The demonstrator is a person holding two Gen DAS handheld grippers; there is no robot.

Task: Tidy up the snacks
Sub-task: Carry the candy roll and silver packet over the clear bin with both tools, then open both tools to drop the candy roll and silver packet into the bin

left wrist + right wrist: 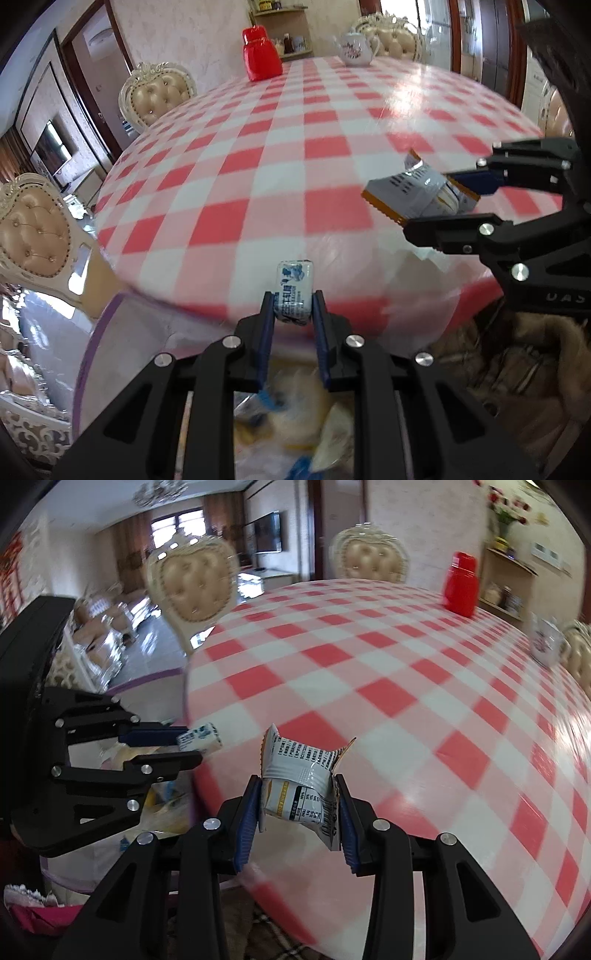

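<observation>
Nearest in the left wrist view, a clear plastic bag (284,417) of mixed wrapped snacks sits below the near edge of the counter (295,155); its contents are blurred and cannot be identified.

Left gripper (293,312): jaws clamped on a small white-and-blue wrapped candy (293,291), held in the air above the bag, at the counter's near edge.

Right gripper (301,812): jaws clamped on a crumpled white snack packet (301,779) with printed text and an orange serrated seal, held above the near right part of the counter. The two grippers are close together but apart; neither item touches the counter.

The counter carries a red-and-white checked cloth. At its far side stand a red lidded jar (260,53) and a white floral teapot (354,46), well apart from both grippers. Tufted chairs (157,98) surround the counter.

Step in hand, as judged: both items are gripped and in transit between the bag and the counter; the direction cannot be determined. The next move calls for carrying each item to its sorting place, lowering it until supported, then parting the jaws. Keep the packet level, as its crumpled foil could slip.
</observation>
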